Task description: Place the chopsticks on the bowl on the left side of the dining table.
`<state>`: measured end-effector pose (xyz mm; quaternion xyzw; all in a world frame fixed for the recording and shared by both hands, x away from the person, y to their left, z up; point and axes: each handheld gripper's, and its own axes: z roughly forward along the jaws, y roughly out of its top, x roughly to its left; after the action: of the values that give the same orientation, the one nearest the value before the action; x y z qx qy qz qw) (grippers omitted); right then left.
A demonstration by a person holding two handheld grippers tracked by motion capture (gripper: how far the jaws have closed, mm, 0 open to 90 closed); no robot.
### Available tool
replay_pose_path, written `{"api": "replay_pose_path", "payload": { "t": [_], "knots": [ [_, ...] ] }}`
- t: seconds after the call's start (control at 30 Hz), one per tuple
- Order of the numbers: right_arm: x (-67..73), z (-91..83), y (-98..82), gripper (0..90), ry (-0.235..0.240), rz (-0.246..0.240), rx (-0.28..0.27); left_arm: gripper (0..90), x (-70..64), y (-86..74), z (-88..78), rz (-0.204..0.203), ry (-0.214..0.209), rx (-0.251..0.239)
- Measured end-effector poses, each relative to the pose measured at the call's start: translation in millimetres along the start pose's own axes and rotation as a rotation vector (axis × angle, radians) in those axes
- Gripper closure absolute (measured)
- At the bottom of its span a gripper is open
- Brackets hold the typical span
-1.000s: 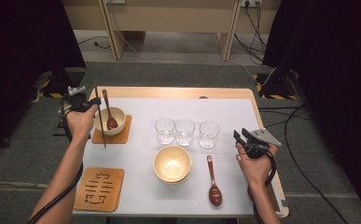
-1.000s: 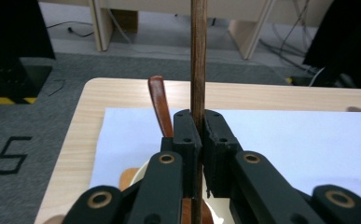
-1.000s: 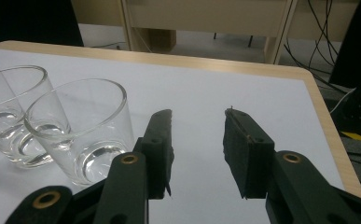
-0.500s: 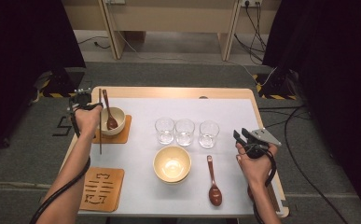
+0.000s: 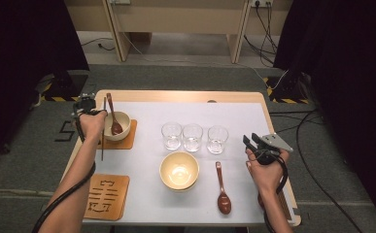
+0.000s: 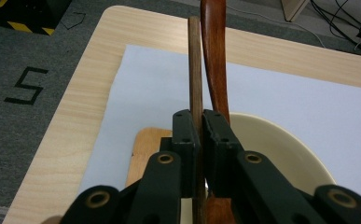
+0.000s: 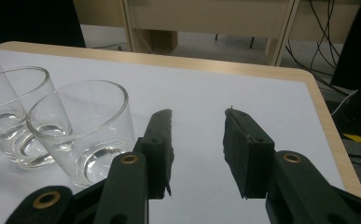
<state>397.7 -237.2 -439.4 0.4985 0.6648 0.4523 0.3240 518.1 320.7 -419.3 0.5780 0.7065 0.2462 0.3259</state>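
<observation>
My left gripper (image 5: 85, 104) is shut on a thin wooden stick (image 5: 102, 145) that runs along the left side of a small cream bowl (image 5: 122, 121). In the left gripper view the pads (image 6: 185, 128) pinch the stick (image 6: 195, 60), with a brown spoon's handle (image 6: 214, 51) just right of it. That spoon (image 5: 112, 119) rests in the bowl (image 6: 281, 144), which stands on a wooden coaster (image 5: 128, 139). My right gripper (image 5: 249, 141) hovers open near the table's right edge. Nothing lies between its jaws (image 7: 198, 121), and a clear glass (image 7: 82, 126) stands to their left.
Three clear glasses (image 5: 193, 137) stand in a row mid-table. In front of them sits a larger cream bowl (image 5: 179, 170), with a second brown spoon (image 5: 222, 189) to its right. A bare patterned coaster (image 5: 108, 196) lies at the front left corner.
My left hand has sunk a little with the stick, closer to the small bowl and the table. The right hand has kept still.
</observation>
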Motion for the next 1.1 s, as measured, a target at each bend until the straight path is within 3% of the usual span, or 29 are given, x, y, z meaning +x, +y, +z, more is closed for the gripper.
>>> {"api": "replay_pose_path", "payload": {
  "t": [0.4,0.57,1.1],
  "knots": [
    [0.2,1.2,-1.1,62.4,0.000,0.000,0.005,82.7,-2.6,-4.2,6.1,0.024,0.002,0.030],
    [0.5,1.6,-1.7,62.2,0.002,0.001,0.013,77.9,-3.2,-3.9,4.5,0.047,0.001,0.025],
    [-1.4,1.8,-0.7,61.3,-0.007,0.012,0.026,60.3,-7.0,-1.0,-26.2,0.106,-0.055,-0.037]
  ]
}}
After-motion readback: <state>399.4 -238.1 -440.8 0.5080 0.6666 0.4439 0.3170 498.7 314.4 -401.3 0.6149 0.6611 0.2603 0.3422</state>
